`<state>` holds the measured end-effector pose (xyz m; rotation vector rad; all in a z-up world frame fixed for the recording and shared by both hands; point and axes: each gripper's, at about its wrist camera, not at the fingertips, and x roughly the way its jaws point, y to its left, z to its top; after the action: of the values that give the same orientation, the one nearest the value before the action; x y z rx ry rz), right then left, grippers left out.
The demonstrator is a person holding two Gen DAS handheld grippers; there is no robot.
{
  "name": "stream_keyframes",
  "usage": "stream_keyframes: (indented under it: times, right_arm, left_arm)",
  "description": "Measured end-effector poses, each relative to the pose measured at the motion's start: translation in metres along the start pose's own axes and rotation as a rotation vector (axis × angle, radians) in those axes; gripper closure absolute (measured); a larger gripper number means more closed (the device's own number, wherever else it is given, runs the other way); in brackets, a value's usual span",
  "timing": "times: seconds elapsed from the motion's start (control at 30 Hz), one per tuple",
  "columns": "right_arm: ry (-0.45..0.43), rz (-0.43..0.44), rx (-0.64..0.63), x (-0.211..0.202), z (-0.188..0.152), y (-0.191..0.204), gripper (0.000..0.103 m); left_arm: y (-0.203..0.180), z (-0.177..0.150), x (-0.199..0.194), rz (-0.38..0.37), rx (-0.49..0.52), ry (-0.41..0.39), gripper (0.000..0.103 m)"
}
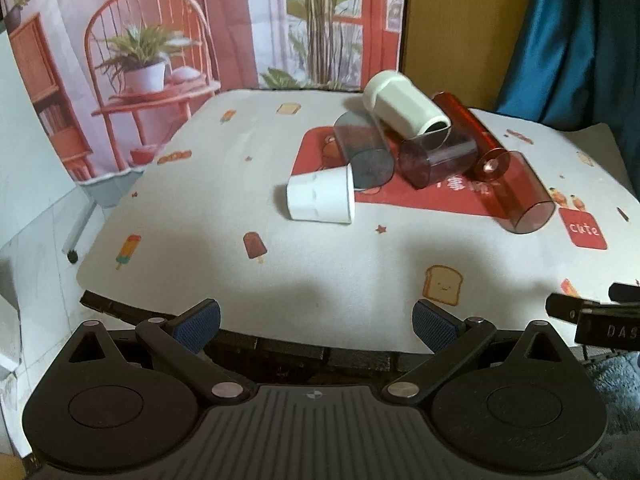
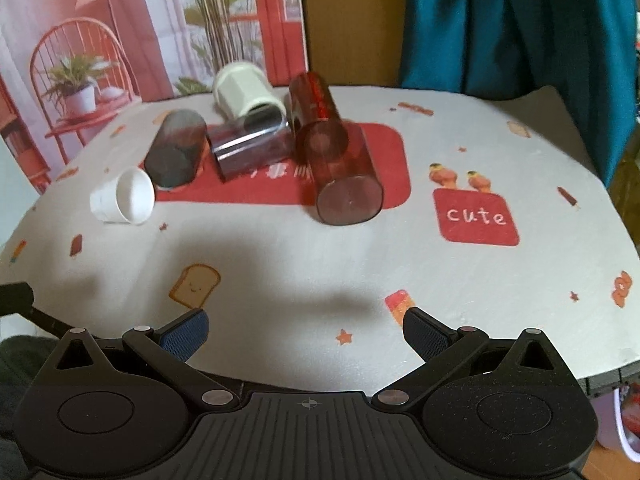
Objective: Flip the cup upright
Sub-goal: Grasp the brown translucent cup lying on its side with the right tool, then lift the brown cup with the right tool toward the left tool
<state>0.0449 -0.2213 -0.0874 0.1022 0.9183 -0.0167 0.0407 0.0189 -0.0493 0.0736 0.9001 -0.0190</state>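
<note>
Six cups lay on their sides on the table (image 1: 224, 248) in the left wrist view, none upright. Nearest was the white cup (image 1: 321, 198), its mouth turned right, just off the red mat (image 1: 420, 196). Behind it lay a grey cup (image 1: 363, 152), then a purple cup (image 1: 438, 160) with the cream cup (image 1: 404, 108) leaning on it. Two red cups lay at the right: the far one (image 1: 466, 124) and the near one (image 1: 520, 196), which ran past the mat's edge toward a "cute" patch (image 1: 585, 229). The left gripper (image 1: 316, 322) hung over the near table edge, its fingers spread wide with nothing between them, well apart from the cups.

From the right wrist, the white cup (image 2: 124, 196) showed its open mouth, close beside the grey cup (image 2: 176, 152). The purple cup (image 2: 250, 148) lay between the grey one and the near red cup (image 2: 342, 176), which showed its closed base. The cream cup (image 2: 246, 88) and the far red cup (image 2: 314, 96) sat behind. The right gripper (image 2: 306, 334) was also spread wide, holding nothing, short of the cups.
</note>
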Motion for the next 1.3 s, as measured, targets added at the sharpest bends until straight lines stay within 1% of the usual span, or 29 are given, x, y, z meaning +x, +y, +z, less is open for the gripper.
stream_keyframes:
  times: [0.13,0.23,0.37,0.47,0.63,0.7,0.77,0.83,0.87,0.9,1.0,1.1,1.2,1.3]
  right_arm:
    - [0.004,-0.002,-0.008,0.019,0.007,-0.003,0.000]
    - [0.001,-0.041,-0.010,0.036,0.016,-0.009,0.000]
    - [-0.061,-0.108,-0.037,0.055,0.033,-0.016,0.000]
    - [-0.117,-0.137,-0.056,0.070,0.051,-0.018,0.000]
    - [-0.146,-0.156,-0.083,0.093,0.074,-0.016,0.001]
    - [-0.150,-0.154,-0.105,0.100,0.079,-0.013,0.010]
    - [-0.137,-0.142,-0.116,0.105,0.083,-0.012,0.029]
    - [-0.119,-0.128,-0.119,0.107,0.082,-0.011,0.039]
    - [-0.119,-0.135,-0.122,0.105,0.079,-0.009,0.044]
    - [-0.124,-0.138,-0.128,0.103,0.076,-0.009,0.045]
    - [-0.103,-0.111,-0.118,0.093,0.069,-0.007,0.045]
    - [-0.062,-0.058,-0.114,0.082,0.061,0.001,0.045]
    - [-0.015,0.013,-0.107,0.071,0.051,0.017,0.045]
    - [0.032,0.107,-0.126,0.065,0.044,0.037,0.045]
  left_arm:
    - [0.002,0.002,0.014,0.004,-0.014,0.030,0.000]
    - [0.004,0.003,0.024,0.013,-0.026,0.050,0.000]
    - [0.005,0.002,0.030,0.013,-0.040,0.085,0.000]
    - [0.006,0.002,0.034,0.014,-0.046,0.099,0.000]
    - [0.008,0.004,0.037,0.017,-0.050,0.108,0.000]
    - [0.009,0.004,0.037,0.019,-0.053,0.110,0.000]
    - [0.009,0.004,0.039,0.022,-0.055,0.113,0.000]
    - [0.010,0.004,0.040,0.022,-0.059,0.116,0.000]
    - [0.010,0.005,0.040,0.021,-0.062,0.116,0.000]
    - [0.011,0.005,0.040,0.020,-0.065,0.116,0.000]
    - [0.011,0.005,0.039,0.017,-0.071,0.117,0.000]
    - [0.012,0.004,0.038,0.021,-0.085,0.113,0.000]
    - [0.015,0.004,0.037,0.018,-0.105,0.109,0.000]
    - [0.018,0.003,0.035,0.014,-0.114,0.104,0.000]
